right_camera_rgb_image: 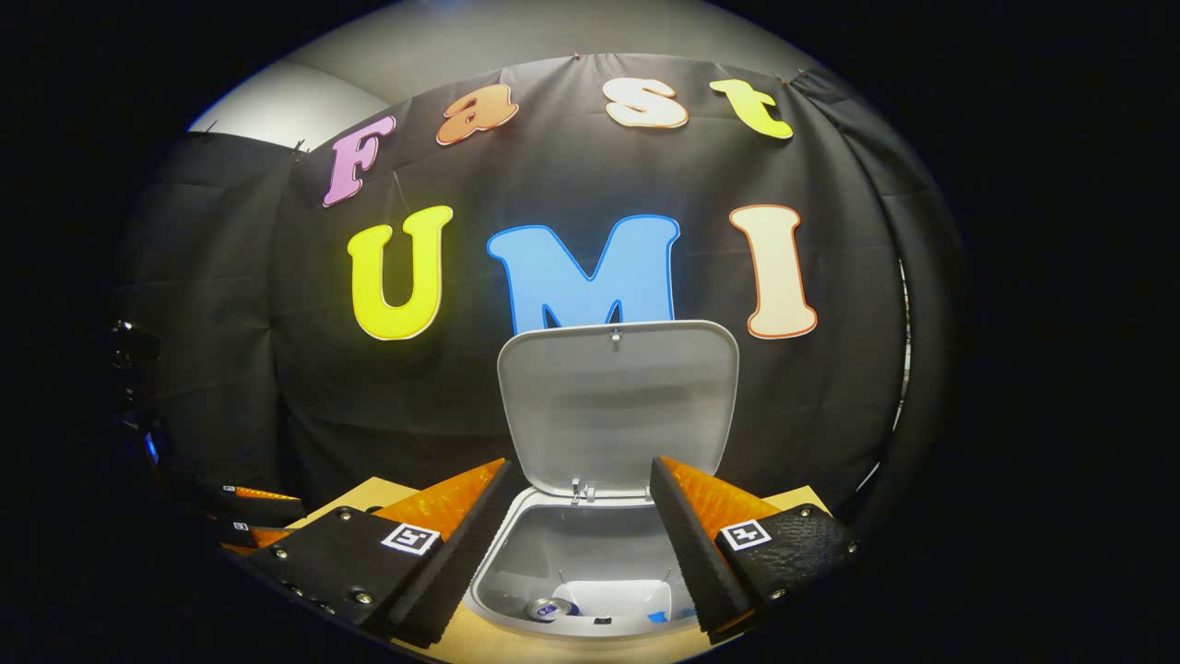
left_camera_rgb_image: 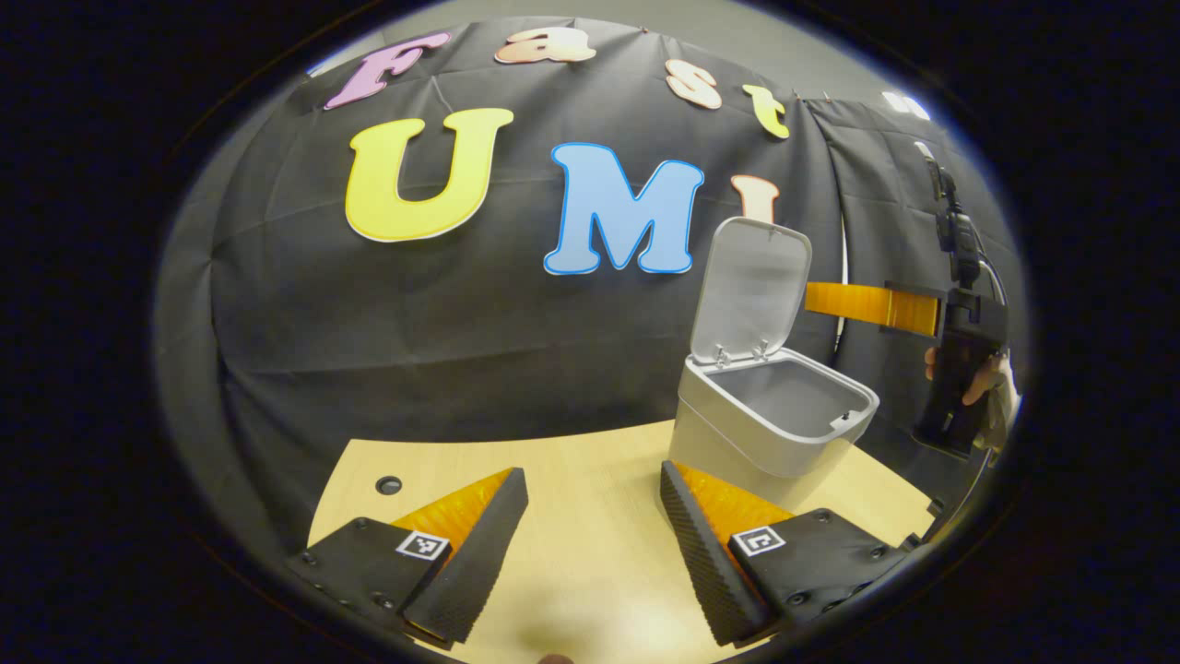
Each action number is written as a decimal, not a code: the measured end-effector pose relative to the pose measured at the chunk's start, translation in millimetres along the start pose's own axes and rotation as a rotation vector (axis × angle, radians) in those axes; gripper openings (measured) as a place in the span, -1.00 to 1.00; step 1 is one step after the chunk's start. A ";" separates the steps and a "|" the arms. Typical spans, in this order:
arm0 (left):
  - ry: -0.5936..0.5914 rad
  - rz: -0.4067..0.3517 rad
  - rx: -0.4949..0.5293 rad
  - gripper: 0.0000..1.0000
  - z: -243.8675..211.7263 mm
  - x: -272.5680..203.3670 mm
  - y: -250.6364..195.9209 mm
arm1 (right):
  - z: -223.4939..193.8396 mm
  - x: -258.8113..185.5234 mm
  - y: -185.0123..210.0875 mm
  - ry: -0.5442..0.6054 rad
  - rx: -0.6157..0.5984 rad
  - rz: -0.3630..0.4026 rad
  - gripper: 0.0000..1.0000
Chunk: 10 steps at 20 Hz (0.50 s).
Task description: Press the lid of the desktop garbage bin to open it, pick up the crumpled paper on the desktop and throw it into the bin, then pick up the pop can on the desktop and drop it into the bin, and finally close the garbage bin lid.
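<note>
Both fingers of the left gripper point(left_camera_rgb_image: 592, 516) stand wide apart with nothing between them, hovering over the bare wooden desk point(left_camera_rgb_image: 590, 572) just short of the garbage bin point(left_camera_rgb_image: 774, 420). From the left gripper view the bin sits near the desk's right side, its lid point(left_camera_rgb_image: 751, 290) tipped up and back on its hinges so the mouth stands open. A small round hole point(left_camera_rgb_image: 388, 484) shows in the desk off to the left. Farther right, beyond the bin, a hand point(left_camera_rgb_image: 977, 378) holds the other gripper up in the air, its fingers reaching toward the raised lid.

Seen from the right gripper view, the right gripper point(right_camera_rgb_image: 579, 516) hangs directly above the open bin point(right_camera_rgb_image: 516, 590), jaws spread wide and empty. Down inside lies the pop can point(right_camera_rgb_image: 551, 609) on its side, beside something pale that may be the crumpled paper point(right_camera_rgb_image: 616, 598), though I cannot say for sure. The lid point(right_camera_rgb_image: 618, 406) stands upright behind the opening.
</note>
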<state>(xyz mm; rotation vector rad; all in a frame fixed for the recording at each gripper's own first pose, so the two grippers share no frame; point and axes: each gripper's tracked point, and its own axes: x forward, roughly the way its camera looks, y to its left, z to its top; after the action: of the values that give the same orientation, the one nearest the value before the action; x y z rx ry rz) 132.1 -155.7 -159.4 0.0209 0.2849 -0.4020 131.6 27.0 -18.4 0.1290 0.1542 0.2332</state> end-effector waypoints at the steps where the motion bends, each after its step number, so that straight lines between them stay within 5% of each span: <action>1: 0.001 0.000 0.000 0.92 -0.3 -0.2 0.1 | 5.7 0.5 -1.0 -0.010 -0.003 -0.002 0.90; 10: 0.010 0.005 -0.001 0.92 -3.8 1.1 4.8 | 56.7 7.2 -10.6 -0.117 -0.025 -0.020 0.90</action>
<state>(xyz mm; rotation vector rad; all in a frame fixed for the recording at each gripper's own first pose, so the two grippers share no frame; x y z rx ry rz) 133.9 -151.5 -163.6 0.0223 0.2953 -0.3972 150.3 12.2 34.6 0.1156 0.0361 0.2069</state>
